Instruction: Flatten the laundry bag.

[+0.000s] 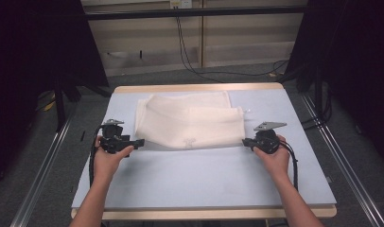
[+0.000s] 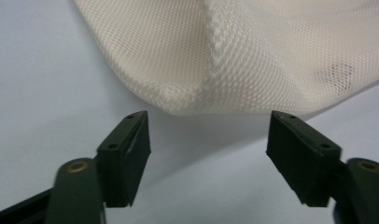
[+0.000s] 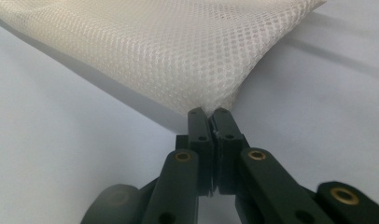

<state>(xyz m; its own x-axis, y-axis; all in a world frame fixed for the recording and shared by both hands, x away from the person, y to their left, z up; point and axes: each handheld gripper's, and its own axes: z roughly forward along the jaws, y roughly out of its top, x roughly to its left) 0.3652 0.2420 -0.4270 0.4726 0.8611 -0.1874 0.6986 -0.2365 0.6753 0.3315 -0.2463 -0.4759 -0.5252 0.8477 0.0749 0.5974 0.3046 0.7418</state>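
Across the middle of the pale grey table (image 1: 204, 175) lies a cream mesh cloth (image 1: 190, 123), folded over on itself, its far layer reaching toward the table's wooden back edge. Dark curtains stand on both sides of the table, and beyond it cables (image 1: 190, 56) trail over grey carpet below a light panelled wall; what lies behind the curtains is lost in shadow.

At the cloth's near left corner sits the left gripper (image 2: 206, 140), its jaws spread wide with the rounded fold of mesh just ahead of them, not touching either pad. At the cloth's near right corner the right gripper (image 3: 208, 114) has its jaws clenched together on the tip of the mesh, which lifts slightly off the table there. A small dark mark on the cloth's near edge, seen from the high view, is too faint to read. The person's forearms are cut off by the frame.
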